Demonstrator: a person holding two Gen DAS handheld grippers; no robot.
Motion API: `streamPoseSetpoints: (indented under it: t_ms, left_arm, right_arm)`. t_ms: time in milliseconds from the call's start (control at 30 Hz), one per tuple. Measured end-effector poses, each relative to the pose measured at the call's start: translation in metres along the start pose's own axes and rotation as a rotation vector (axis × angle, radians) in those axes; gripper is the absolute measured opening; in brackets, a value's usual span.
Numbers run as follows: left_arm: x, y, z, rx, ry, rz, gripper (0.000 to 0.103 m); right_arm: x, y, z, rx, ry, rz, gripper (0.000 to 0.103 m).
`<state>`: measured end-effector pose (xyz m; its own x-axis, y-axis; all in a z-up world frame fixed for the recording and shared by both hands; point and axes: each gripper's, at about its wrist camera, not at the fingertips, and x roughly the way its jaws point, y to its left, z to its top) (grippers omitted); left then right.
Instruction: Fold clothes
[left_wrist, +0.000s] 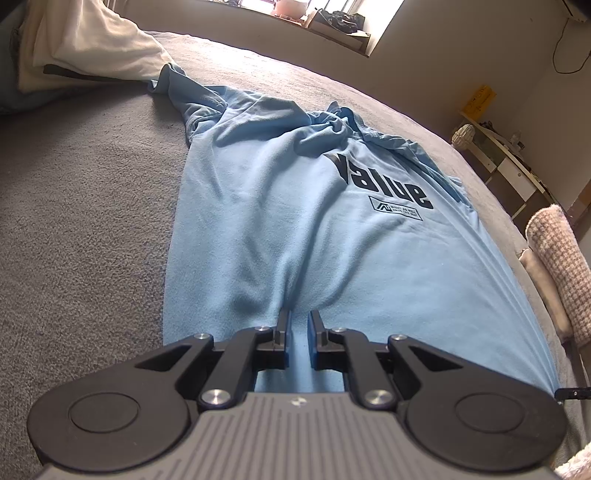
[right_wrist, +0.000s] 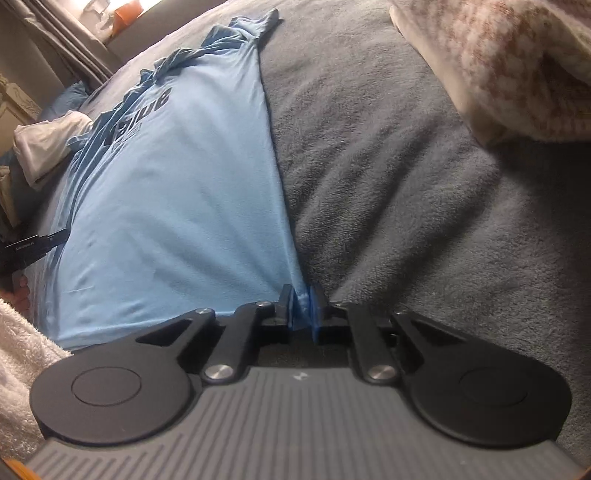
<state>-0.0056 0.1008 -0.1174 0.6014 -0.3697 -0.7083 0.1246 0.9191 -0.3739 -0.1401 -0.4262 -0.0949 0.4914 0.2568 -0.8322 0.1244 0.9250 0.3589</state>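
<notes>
A bed (left_wrist: 85, 229) covered in a grey fleecy blanket carries everything. A light blue T-shirt (left_wrist: 295, 229) printed "Value" lies spread flat along its middle, sleeves rumpled toward the far edge. A white folded cloth (left_wrist: 81, 44) sits at the far left corner. A pink-and-white checked blanket (left_wrist: 557, 266) lies bunched along the right edge, near the shirt's hem.

The light blue shirt (left_wrist: 295, 206) carries the word "Value" (left_wrist: 384, 181) in large dark letters across its chest. Under it sits a small boxed logo (left_wrist: 396, 209) whose fine print is too small to read. In the right wrist view the word shows only partly.
</notes>
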Motion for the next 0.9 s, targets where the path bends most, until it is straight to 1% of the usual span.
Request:
streamPoseSetpoints:
  t_ms: [33,67,133,200,233,267,333,433,500,567,600,667,700,733,800,833,867,900]
  left_arm:
    - [-0.001,0.0,0.0,0.004,0.002,-0.002,0.012]
    - [-0.002,0.0,-0.001,0.01,0.003,-0.004,0.014]
    - [-0.005,-0.002,-0.004,0.027,0.007,-0.009,0.017]
    - [-0.008,-0.005,-0.007,0.056,0.014,-0.02,0.027]
    - [-0.011,-0.008,-0.009,0.075,0.017,-0.025,0.029]
    - [-0.013,-0.01,-0.01,0.09,0.017,-0.033,0.032]
    - [-0.02,-0.011,-0.007,0.095,-0.017,-0.047,0.033]
    - [-0.029,-0.012,-0.002,0.102,-0.068,-0.068,0.033]
    - [-0.028,-0.008,0.011,0.085,-0.104,-0.054,0.037]
    - [-0.021,-0.002,0.027,0.072,-0.132,-0.006,0.038]
    - [-0.014,0.003,0.038,0.066,-0.142,0.027,0.038]
    - [0.003,0.016,0.061,0.055,-0.143,0.1,0.038]
    - [0.012,0.022,0.071,0.05,-0.142,0.136,0.038]
    - [0.021,0.03,0.083,0.037,-0.145,0.169,0.038]
    - [0.035,0.044,0.102,0.016,-0.145,0.175,0.041]
    - [0.042,0.052,0.112,-0.011,-0.141,0.17,0.041]
    - [0.049,0.059,0.12,-0.038,-0.133,0.159,0.041]
    - [0.055,0.066,0.126,-0.065,-0.127,0.146,0.038]
  right_arm:
    - [-0.003,-0.001,0.0,0.003,-0.008,-0.015,0.01]
    - [-0.007,-0.002,0.001,0.001,-0.016,-0.037,0.014]
    - [-0.015,0.0,0.004,-0.015,-0.039,-0.091,0.014]
    - [-0.021,0.011,0.011,-0.07,-0.079,-0.107,0.016]
    - [-0.024,0.018,0.016,-0.102,-0.099,-0.109,0.016]
    - [-0.024,0.026,0.021,-0.13,-0.118,-0.089,0.016]
    - [-0.016,0.05,0.034,-0.182,-0.145,0.0,0.016]
    - [0.014,0.092,0.05,-0.281,-0.133,0.119,0.016]
    - [0.036,0.12,0.06,-0.345,-0.119,0.195,0.016]
    - [0.061,0.141,0.059,-0.397,-0.082,0.237,0.015]
    - [0.072,0.15,0.058,-0.416,-0.062,0.25,0.014]
    - [0.093,0.159,0.052,-0.444,-0.014,0.226,0.013]
    - [0.1,0.162,0.048,-0.455,-0.007,0.214,0.013]
    - [0.101,0.162,0.045,-0.456,-0.018,0.215,0.013]
    - [0.099,0.159,0.045,-0.425,-0.023,0.226,0.013]
    - [0.098,0.157,0.045,-0.406,-0.022,0.23,0.012]
    - [0.097,0.154,0.045,-0.393,-0.022,0.232,0.012]
    - [0.097,0.153,0.044,-0.387,-0.022,0.232,0.011]
